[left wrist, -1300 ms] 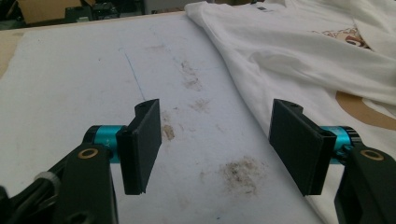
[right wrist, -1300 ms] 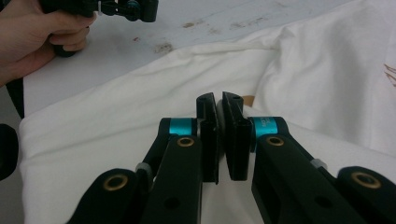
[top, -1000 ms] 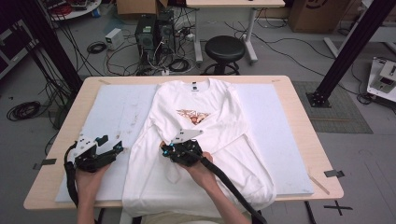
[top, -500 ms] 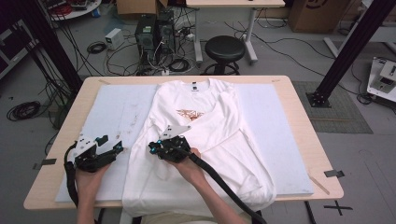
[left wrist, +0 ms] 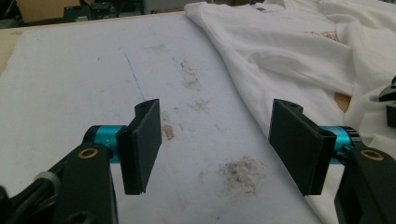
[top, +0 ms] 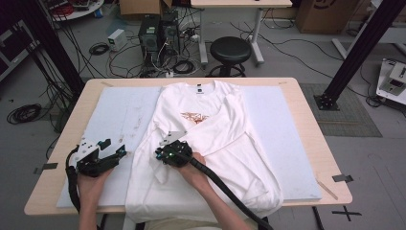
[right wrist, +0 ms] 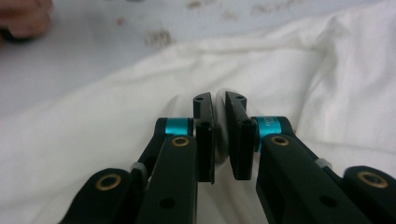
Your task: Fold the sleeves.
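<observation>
A white T-shirt (top: 210, 120) with a small red print lies chest up on a pale mat (top: 119, 105); one sleeve (top: 225, 124) is folded across its chest. My right gripper (top: 160, 153) rests low on the shirt's left part. In the right gripper view its jaws (right wrist: 218, 98) stand a narrow gap apart over the white cloth (right wrist: 116, 116); they have just been opening, and a soft fold shows in the gap. My left gripper (top: 114, 148) sits on the bare mat left of the shirt. Its jaws (left wrist: 215, 140) are wide open and hold nothing, with the shirt's edge (left wrist: 289, 51) to their right.
The mat (left wrist: 84, 70) carries brown stains. The wooden table (top: 306, 96) shows as a rim around it. Beyond the far edge are a black stool (top: 231, 50), computer towers and loose cables on the floor. A black frame post (top: 354, 52) leans at the right.
My right gripper has slid left across the shirt, from its middle to its left part. The left gripper has stayed where it was.
</observation>
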{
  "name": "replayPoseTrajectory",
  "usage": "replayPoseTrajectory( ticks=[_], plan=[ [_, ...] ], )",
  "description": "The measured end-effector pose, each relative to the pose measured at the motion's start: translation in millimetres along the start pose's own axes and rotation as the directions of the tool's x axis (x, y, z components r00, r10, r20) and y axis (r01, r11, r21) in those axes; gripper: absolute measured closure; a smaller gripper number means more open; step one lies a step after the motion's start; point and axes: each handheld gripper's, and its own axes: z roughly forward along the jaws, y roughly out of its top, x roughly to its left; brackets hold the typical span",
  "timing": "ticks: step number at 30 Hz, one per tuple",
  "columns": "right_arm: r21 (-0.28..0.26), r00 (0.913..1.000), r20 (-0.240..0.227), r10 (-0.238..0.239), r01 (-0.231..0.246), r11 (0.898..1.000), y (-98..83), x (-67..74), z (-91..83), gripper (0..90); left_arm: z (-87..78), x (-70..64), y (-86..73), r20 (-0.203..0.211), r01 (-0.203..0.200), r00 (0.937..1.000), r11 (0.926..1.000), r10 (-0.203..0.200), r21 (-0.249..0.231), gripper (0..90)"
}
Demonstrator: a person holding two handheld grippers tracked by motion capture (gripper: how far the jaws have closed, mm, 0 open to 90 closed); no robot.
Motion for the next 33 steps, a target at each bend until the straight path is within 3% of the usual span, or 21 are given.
replayPoseTrajectory(
  ticks=[3,4,7,8,10,14,16,19,24,27,28,29,31,33],
  plan=[
    [0.023,0.9992,0.02,-0.034,0.034,0.999,-2.3,1.2,2.0,79.4,0.2,0.0,0.0,0.0,0.002,1.0,1.0,-0.002,-0.001,34.7],
    [-0.01,0.9994,0.032,-0.014,0.015,1.0,-1.2,4.5,-3.3,71.3,0.1,0.0,0.1,0.0,-0.001,1.0,1.0,0.001,0.002,34.7],
    [-0.054,0.9991,0.037,0.02,-0.018,0.998,2.1,7.1,-10.8,69.0,0.1,-0.2,0.1,-0.002,-0.002,1.0,1.0,0.002,0.003,34.7],
    [-0.089,0.9992,0.03,0.027,-0.024,0.996,5.1,10.7,-18.9,69.2,0.1,-0.2,0.2,-0.002,-0.002,1.0,1.0,0.002,0.003,34.7],
    [-0.097,0.9996,0.019,0.02,-0.019,0.995,6.3,13.8,-22.3,69.3,0.2,-0.3,0.1,-0.002,0.0,1.0,1.0,0.0,0.003,34.7],
    [-0.103,0.998,-0.049,-0.039,0.034,0.994,7.7,31.2,-27.3,69.2,0.4,-0.6,0.1,-0.003,-0.003,1.0,1.0,0.003,0.003,34.7],
    [-0.062,0.995,-0.076,-0.065,0.06,0.996,6.3,38.8,-22.7,67.8,0.2,-0.8,0.1,-0.003,-0.004,1.0,1.0,0.004,0.001,34.7],
    [0.027,0.9954,-0.018,-0.094,0.095,0.995,0.8,42.7,-7.8,62.2,-0.1,-0.3,0.0,-0.002,-0.004,1.0,1.0,0.004,0.002,34.7],
    [0.064,0.9966,-0.01,-0.082,0.082,0.995,-7.7,41.7,4.9,57.2,0.2,-0.2,0.1,0.0,0.0,1.0,1.0,0.0,0.0,34.7],
    [0.064,0.9969,-0.009,-0.079,0.079,0.995,-7.9,41.2,4.9,59.3,-0.1,-0.4,0.1,-0.002,-0.003,1.0,1.0,0.003,0.002,34.7],
    [0.06,0.9972,-0.009,-0.075,0.075,0.995,-8.1,40.5,4.7,66.1,0.0,-0.4,0.0,-0.002,-0.003,1.0,1.0,0.003,0.0,34.7],
    [0.06,0.9972,-0.009,-0.075,0.075,0.995,-8.1,40.5,4.7,66.1,-0.1,-0.4,0.0,-0.001,-0.003,1.0,1.0,0.003,0.001,34.7],
    [0.057,0.9973,-0.007,-0.073,0.073,0.996,-8.4,39.4,4.1,77.7,-0.1,-0.6,0.0,-0.002,-0.003,1.0,1.0,0.003,0.0,34.7],
    [0.055,0.9976,-0.007,-0.069,0.069,0.996,-8.1,37.6,3.5,83.4,0.0,-0.4,0.1,-0.003,-0.004,1.0,1.0,0.004,0.002,34.7]
  ],
)
